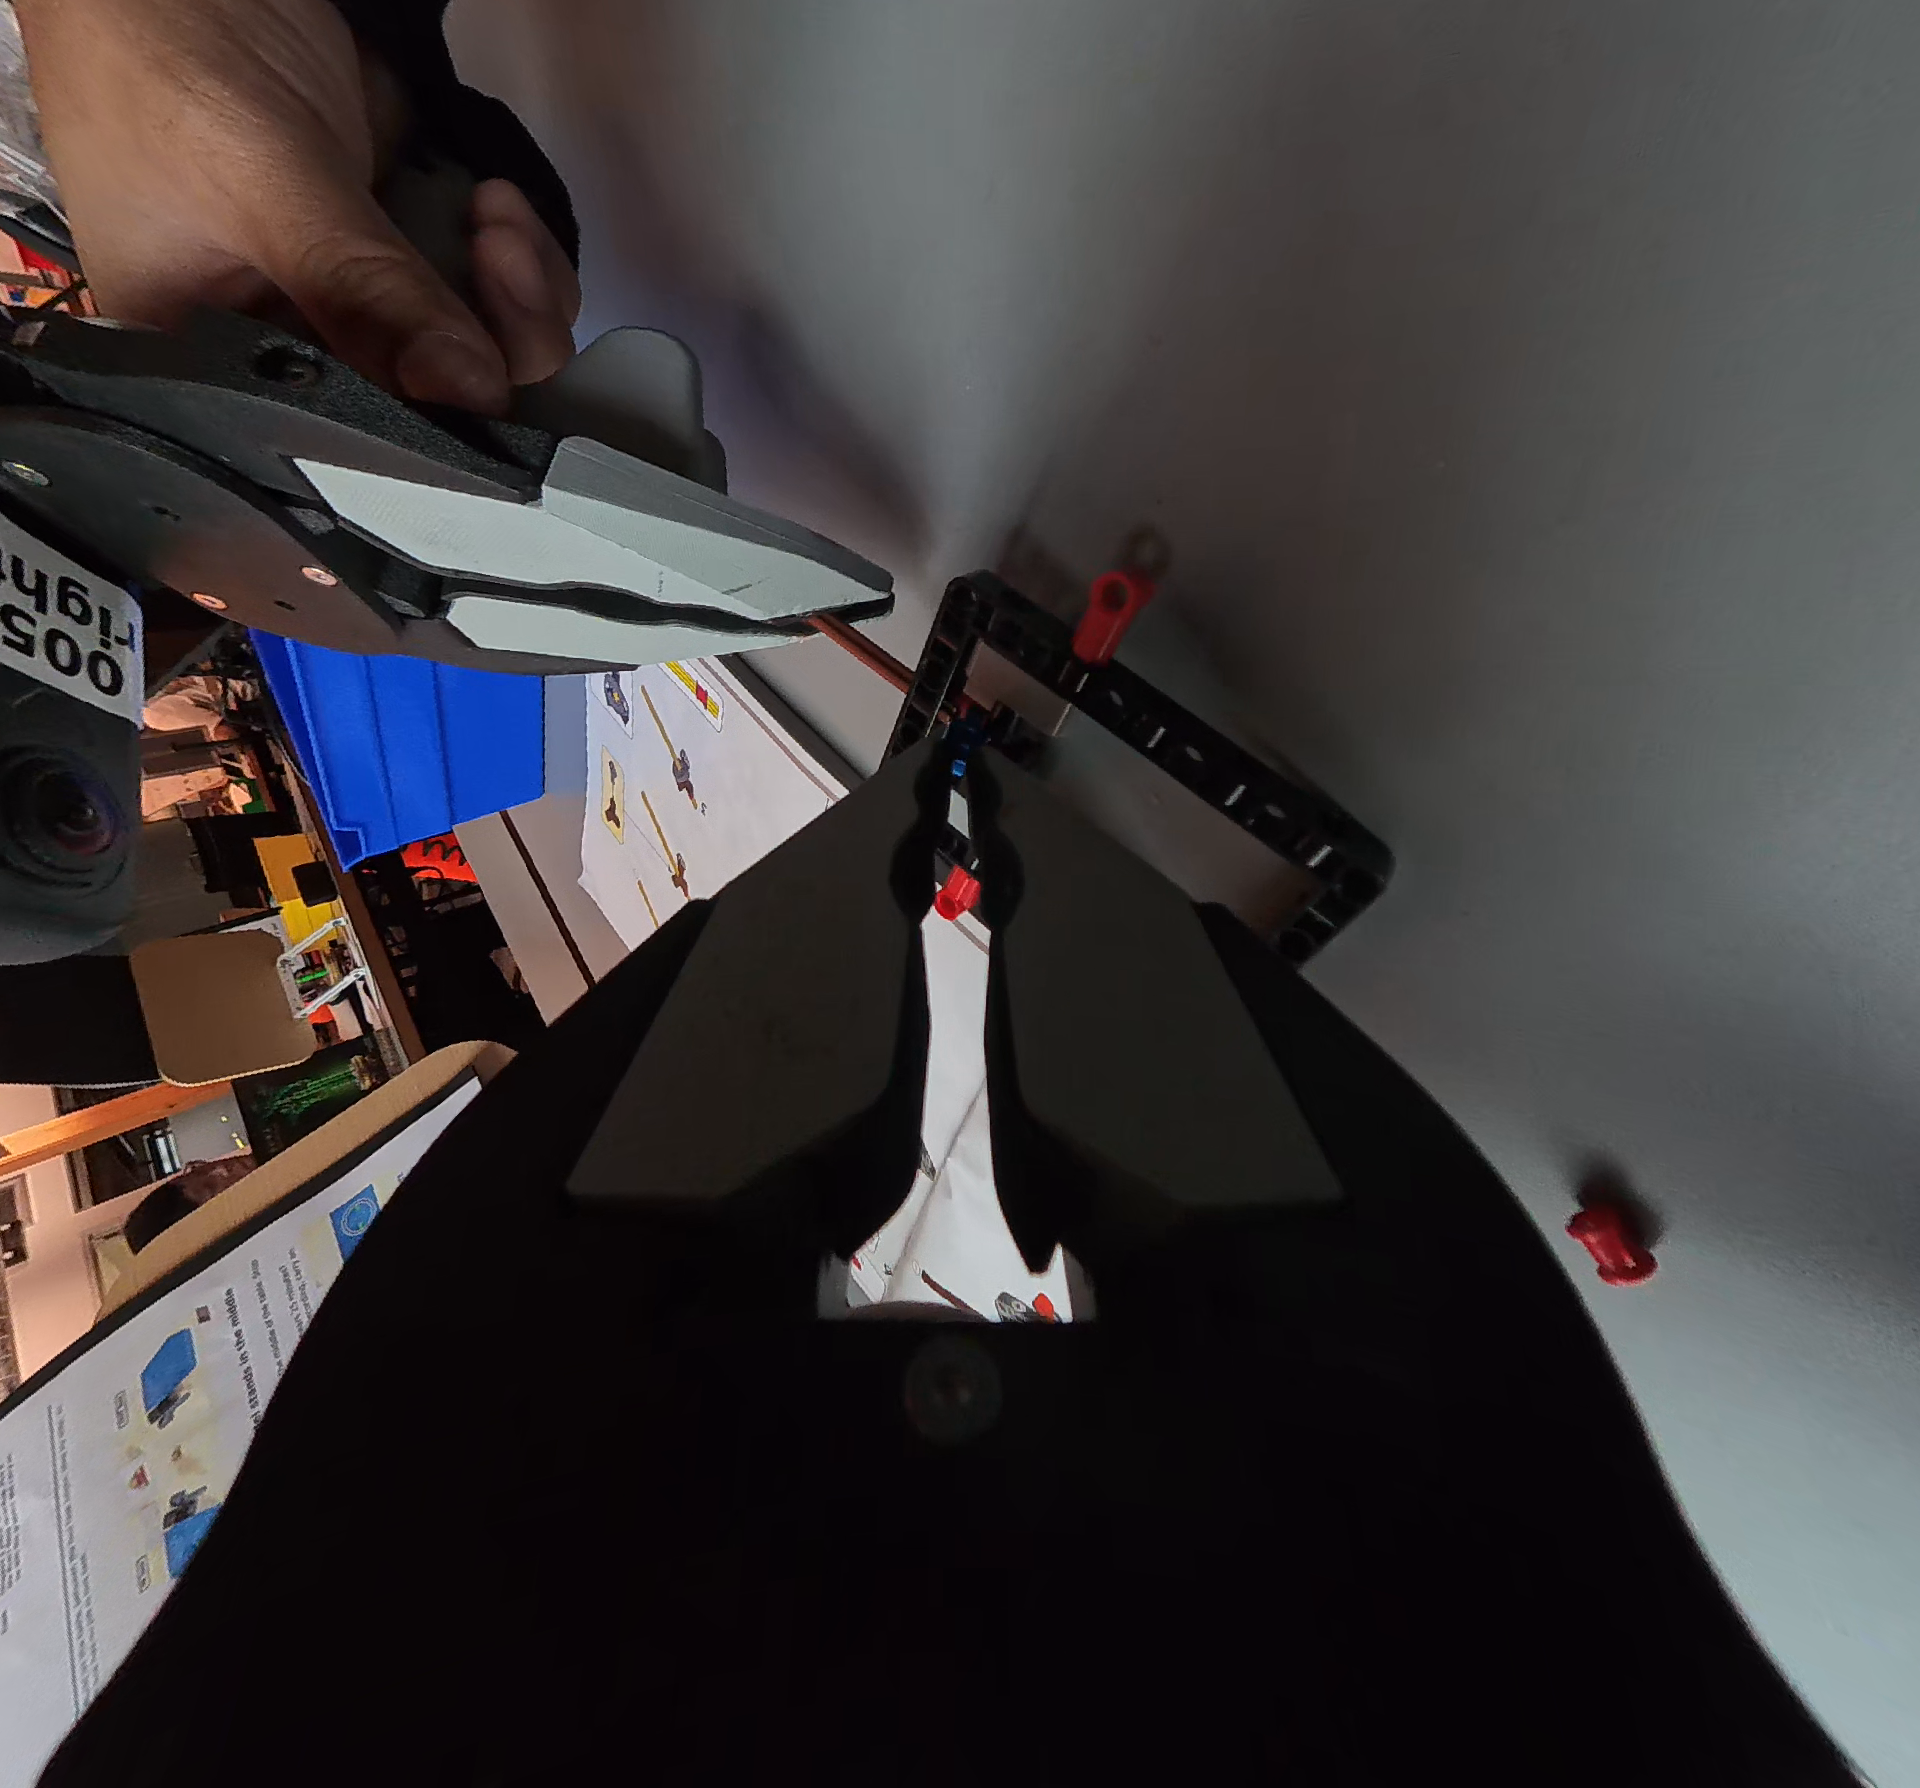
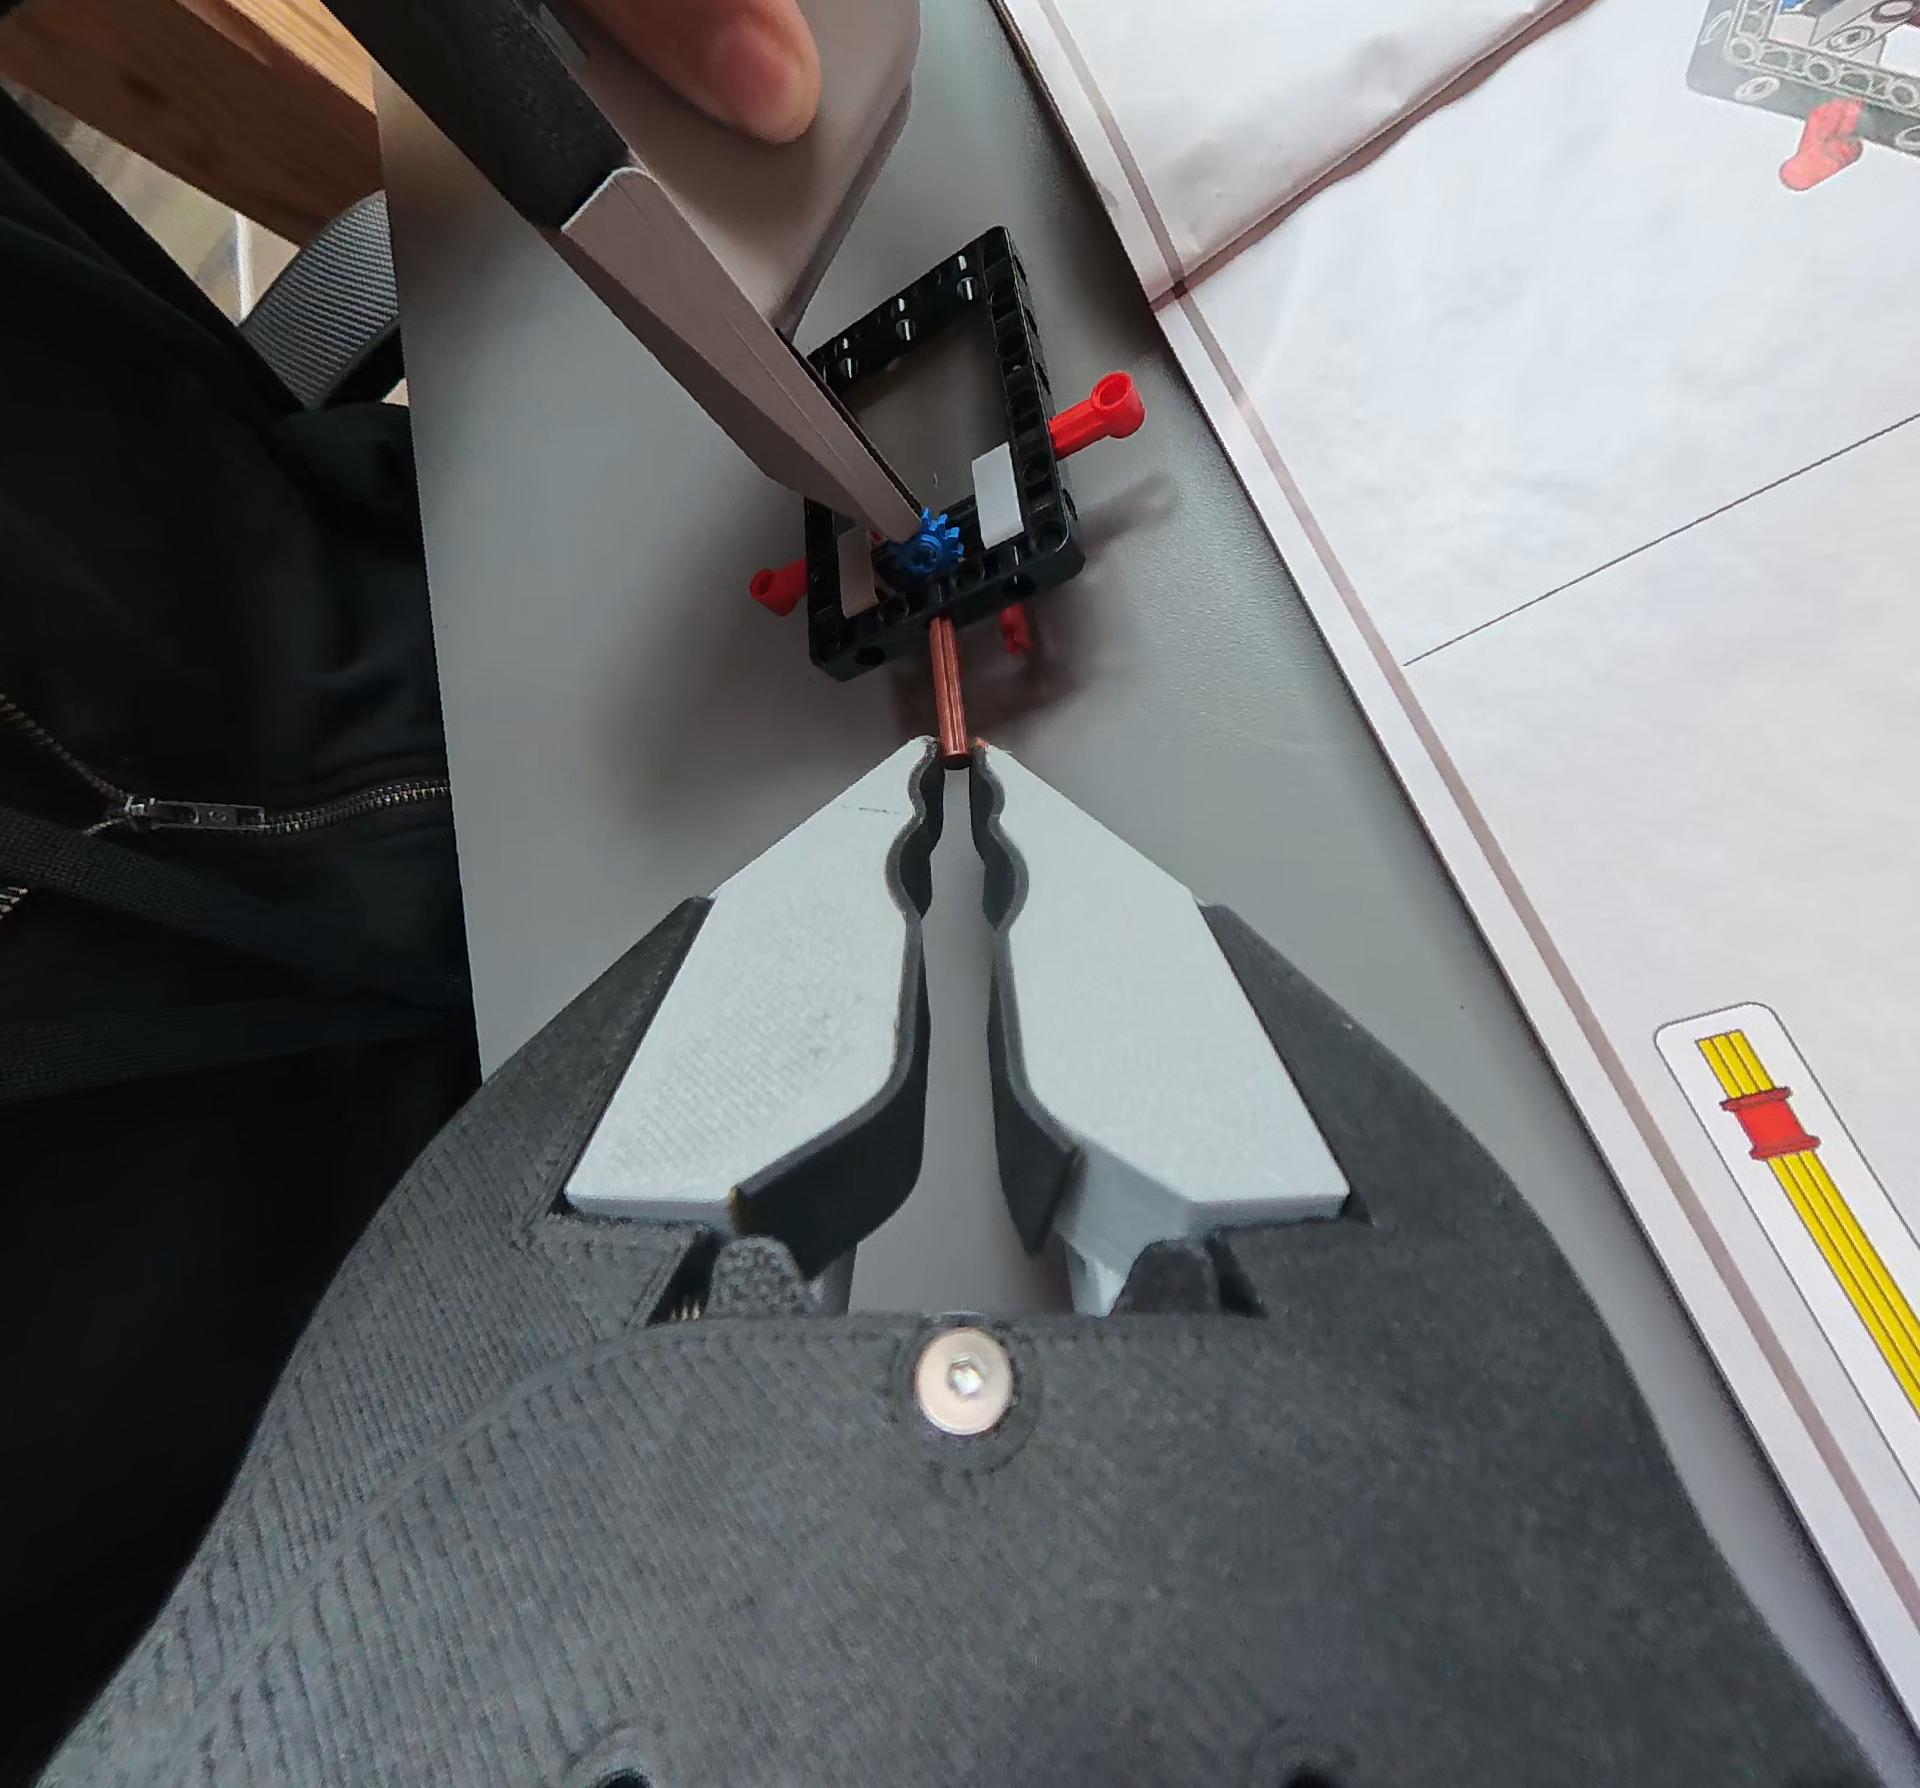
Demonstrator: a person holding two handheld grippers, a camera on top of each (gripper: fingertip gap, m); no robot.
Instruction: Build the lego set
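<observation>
A black rectangular Lego frame [image 2: 1023, 408] lies on the grey table [image 2: 623, 491], with red pins [image 2: 1099, 413] sticking out of its sides and a grey beam [image 2: 994, 497] inside. My left gripper [image 1: 956, 782] is shut on a small blue gear [image 2: 928, 549] inside the frame's near side; the gear also shows in the left wrist view [image 1: 962, 739]. My right gripper [image 2: 954, 759] is shut on the end of a brown axle [image 2: 948, 684]. The axle runs into a hole in the frame's near side, toward the gear. The frame also shows in the left wrist view [image 1: 1195, 762].
An instruction sheet [image 2: 1558, 491] covers the table to the right of the frame. A loose red bush [image 1: 1610, 1245] lies on the table. A blue bin [image 1: 416, 751] stands beyond the sheet. A person's dark jacket [image 2: 208, 699] is at the table edge. There is about 5 cm between the tips of the two grippers.
</observation>
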